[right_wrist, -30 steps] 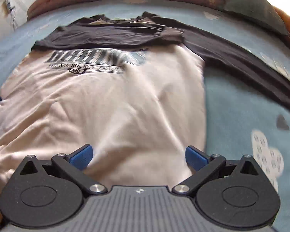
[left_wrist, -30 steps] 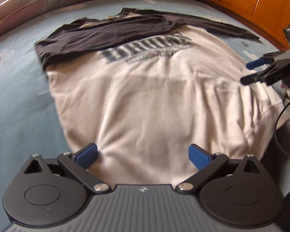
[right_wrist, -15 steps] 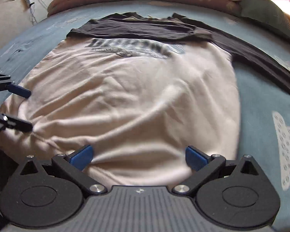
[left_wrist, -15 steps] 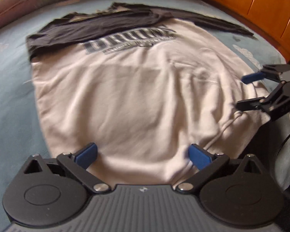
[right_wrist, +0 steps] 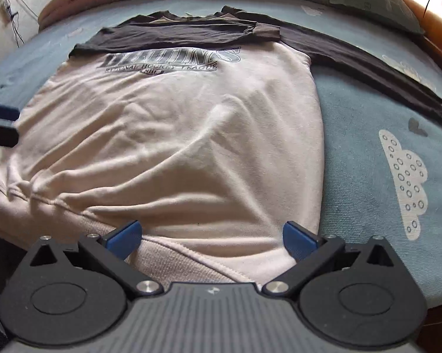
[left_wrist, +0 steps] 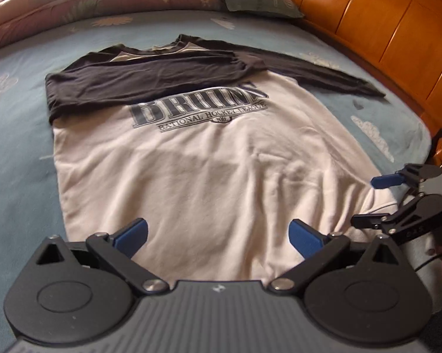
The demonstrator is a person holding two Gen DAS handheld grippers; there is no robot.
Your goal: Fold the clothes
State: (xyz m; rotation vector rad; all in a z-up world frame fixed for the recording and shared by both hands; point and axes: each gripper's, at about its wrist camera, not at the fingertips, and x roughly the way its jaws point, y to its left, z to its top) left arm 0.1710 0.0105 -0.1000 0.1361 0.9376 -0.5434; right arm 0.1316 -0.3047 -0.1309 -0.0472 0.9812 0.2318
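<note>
Though spread wide and holding nothing, jaws of both the left gripper (left_wrist: 218,234) and right gripper (right_wrist: 211,236) now lower and closer over the shirt (left_wrist: 209,170) hem than a second ago, likely readying a hem grab. Shirt flat on the bed (left_wrist: 14,158), one sleeve folded across. Ribbed hem edge plain only from the right wrist; headboard (left_wrist: 382,29) only from the left.

shirt (left_wrist: 209,176): soft matt cloth, ribbed hem
bedsheet (right_wrist: 365,153): matt printed cloth
headboard (left_wrist: 377,23): glossy varnished wood
left claw (left_wrist: 218,235): matt black plastic, blue pads
</note>
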